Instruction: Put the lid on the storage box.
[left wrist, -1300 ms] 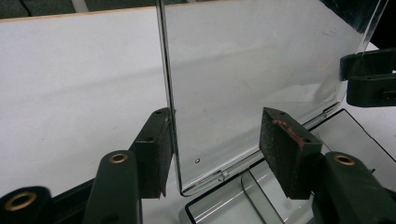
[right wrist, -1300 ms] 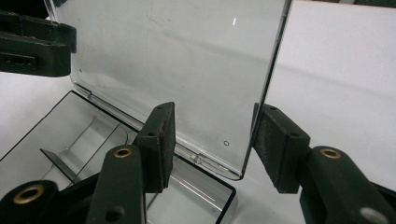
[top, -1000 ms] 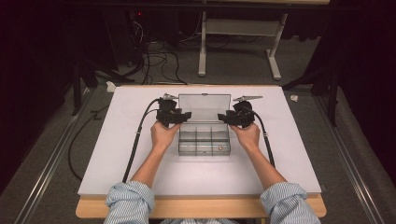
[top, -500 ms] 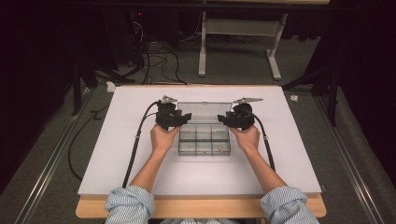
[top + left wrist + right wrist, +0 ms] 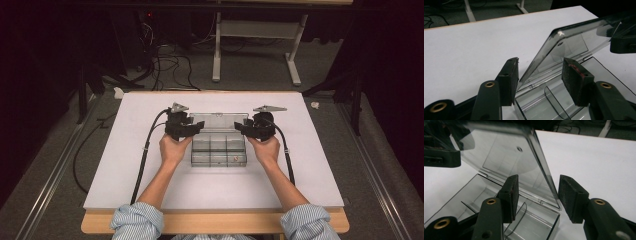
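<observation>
Clear plastic compartment box (image 5: 218,150) sits mid-counter (image 5: 125,165), between the two hands, lid (image 5: 218,121) hinged at the far edge and standing partly raised.

Left hand-held gripper (image 5: 192,128) is at the box's left far corner, right hand-held gripper (image 5: 245,128) at the right far corner, both pointing inward at the lid's side edges.

Left gripper view: jaws apart, lid's side edge (image 5: 536,60) runs up through the gap just beside the left pad. Touching or a hair off, can't tell. The other pad stands clear over the box interior. So jaws parted, no clamp on the lid.

Right gripper view: the lid (image 5: 506,160) edge comes down between the pads with visible gap on both sides. Jaws parted, not pinching anything.

Hard to read:
- High view is too small to show jaw spacing; fingertips merge with the dark gripper bodies.
- Box is transparent, so dividers (image 5: 554,100) show as faint lines. A small reddish speck in the near right compartment (image 5: 236,158), can't identify it.
- Both gripper views cut off the near half of the box.
- Dark block at the upper right of the left gripper view (image 5: 624,40) is the other gripper seen partly through the lid, outline blurred.
- The floor behind the counter is dim: cables and a white table frame (image 5: 255,45).
</observation>
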`<act>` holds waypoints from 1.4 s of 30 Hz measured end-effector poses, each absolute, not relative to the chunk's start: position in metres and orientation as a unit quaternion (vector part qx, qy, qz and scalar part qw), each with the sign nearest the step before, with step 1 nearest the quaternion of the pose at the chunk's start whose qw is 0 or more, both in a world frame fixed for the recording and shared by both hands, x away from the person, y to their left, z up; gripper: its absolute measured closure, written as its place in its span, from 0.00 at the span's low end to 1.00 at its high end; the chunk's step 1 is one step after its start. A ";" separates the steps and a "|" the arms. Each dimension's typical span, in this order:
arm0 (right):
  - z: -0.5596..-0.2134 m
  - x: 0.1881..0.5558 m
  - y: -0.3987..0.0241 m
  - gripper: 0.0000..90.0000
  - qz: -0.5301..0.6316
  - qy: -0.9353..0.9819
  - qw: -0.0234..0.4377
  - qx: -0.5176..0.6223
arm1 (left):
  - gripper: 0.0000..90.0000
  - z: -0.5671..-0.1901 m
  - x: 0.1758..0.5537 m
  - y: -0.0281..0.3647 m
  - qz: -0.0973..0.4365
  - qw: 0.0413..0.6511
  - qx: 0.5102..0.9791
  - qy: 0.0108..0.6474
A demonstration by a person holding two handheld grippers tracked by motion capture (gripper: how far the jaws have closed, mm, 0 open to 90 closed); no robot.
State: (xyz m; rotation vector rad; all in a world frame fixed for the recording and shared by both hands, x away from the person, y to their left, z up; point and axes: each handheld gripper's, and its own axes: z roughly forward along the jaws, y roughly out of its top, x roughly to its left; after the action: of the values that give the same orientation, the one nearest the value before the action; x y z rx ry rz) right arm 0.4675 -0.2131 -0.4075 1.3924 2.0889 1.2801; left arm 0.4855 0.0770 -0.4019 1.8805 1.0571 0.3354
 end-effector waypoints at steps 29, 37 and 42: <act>-0.399 0.442 -0.218 0.58 0.466 0.726 0.173 0.475 | 0.51 -0.397 0.459 0.088 0.143 0.473 0.763 0.416; -0.397 0.438 -0.217 0.58 0.463 0.730 0.175 0.471 | 0.51 -0.397 0.453 0.092 0.147 0.482 0.757 0.415; -0.396 0.436 -0.217 0.58 0.461 0.732 0.175 0.471 | 0.51 -0.395 0.449 0.094 0.146 0.481 0.758 0.415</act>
State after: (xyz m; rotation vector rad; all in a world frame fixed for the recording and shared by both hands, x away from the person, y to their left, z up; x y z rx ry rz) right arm 0.4358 -0.2167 -0.3963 1.3338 2.0735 1.3055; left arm 0.4493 0.0939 -0.3953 1.8485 1.0130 0.3563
